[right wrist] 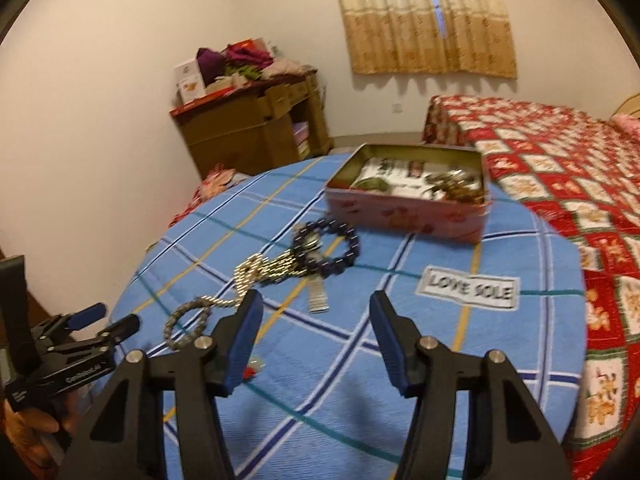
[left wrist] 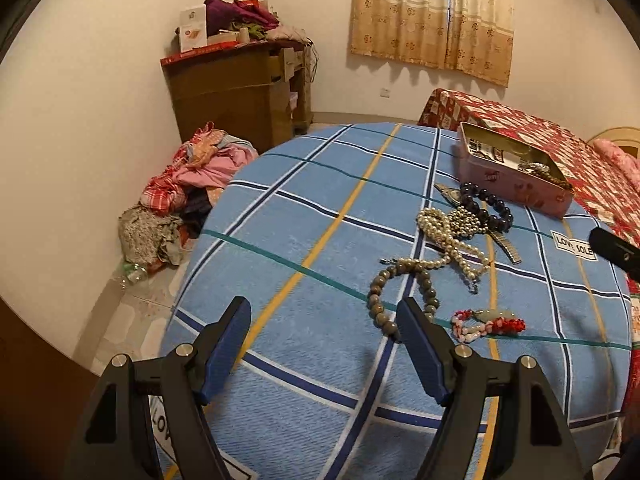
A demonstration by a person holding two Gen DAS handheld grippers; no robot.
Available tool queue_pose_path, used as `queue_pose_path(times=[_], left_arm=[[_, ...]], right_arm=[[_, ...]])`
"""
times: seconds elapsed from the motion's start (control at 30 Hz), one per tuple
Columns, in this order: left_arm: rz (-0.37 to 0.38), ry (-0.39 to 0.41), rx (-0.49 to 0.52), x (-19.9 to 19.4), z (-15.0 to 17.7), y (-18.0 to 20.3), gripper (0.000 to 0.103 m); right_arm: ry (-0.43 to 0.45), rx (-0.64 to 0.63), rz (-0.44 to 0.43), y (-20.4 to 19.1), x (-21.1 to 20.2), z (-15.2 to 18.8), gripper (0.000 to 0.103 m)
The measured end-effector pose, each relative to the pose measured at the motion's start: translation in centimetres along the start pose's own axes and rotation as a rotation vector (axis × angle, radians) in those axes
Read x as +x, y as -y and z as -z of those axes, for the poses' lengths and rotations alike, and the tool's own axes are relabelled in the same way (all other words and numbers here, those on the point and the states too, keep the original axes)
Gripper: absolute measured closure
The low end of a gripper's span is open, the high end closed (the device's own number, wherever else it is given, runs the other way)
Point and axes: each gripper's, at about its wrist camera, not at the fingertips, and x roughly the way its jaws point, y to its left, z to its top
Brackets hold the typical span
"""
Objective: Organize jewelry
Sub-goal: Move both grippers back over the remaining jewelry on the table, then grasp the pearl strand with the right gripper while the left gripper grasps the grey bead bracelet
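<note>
Left gripper (left wrist: 322,316) and right gripper (right wrist: 316,312): jaws apart, empty. Bead bracelets (left wrist: 404,296) lie beside an open tin (left wrist: 516,176) on the blue checked tabletop (left wrist: 304,248).

Plain off-white walls (left wrist: 100,100) are enclosing the room under warm indoor light. At twelve o'clock, a beige patterned curtain (left wrist: 432,12) is hanging closed, casting a scalloped shadow on the wall below it. At eleven o'clock, a brown wooden cabinet (left wrist: 240,92) is standing in the corner, carrying boxes and a heap of purple and red clothes (left wrist: 240,16). At nine o'clock, a pile of pink and checked clothes (left wrist: 188,192) is lying on the pale tiled floor (left wrist: 132,312). At two o'clock, a bed under a red patchwork quilt (right wrist: 560,168) is stretching toward the wall. A white wall socket (left wrist: 385,92) is sitting below the curtain.
</note>
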Motion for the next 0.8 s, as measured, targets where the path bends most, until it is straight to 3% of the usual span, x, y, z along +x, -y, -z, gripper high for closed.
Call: queue_pose_path(times=[0.3,0.47,0.67,0.73,0.77,0.8], left_arm=[[0.032,0.002,0.017,0.1,0.1,0.1,0.028],[0.02,0.008,0.036,-0.1,0.1,-0.6,0.028],[0.037,-0.001,0.027,0.2,0.2,-1.3,0.028],[0.041,-0.003,0.035,0.3,0.3,-1.2,0.028],[0.042,-0.004,0.038,0.3,0.3,-1.1,0.028],[0.048,-0.009,0.042,0.4,0.3,-1.0,0.028]], right_arm=[[-0.161,-0.004,-0.138,-2.8,6.3,-1.4,0.044],[-0.229,0.005,-0.137,-3.9,9.7,-1.5,0.044],[-0.305,-0.082,-0.074,-6.0,13.2,-1.4,0.045],[-0.299,-0.146,-0.03,-7.0,13.5,-1.3,0.054],[-0.294,-0.174,-0.018,-7.3,13.3,-1.3,0.064],[-0.308,-0.189,-0.012,-7.4,13.4,-1.2,0.087]])
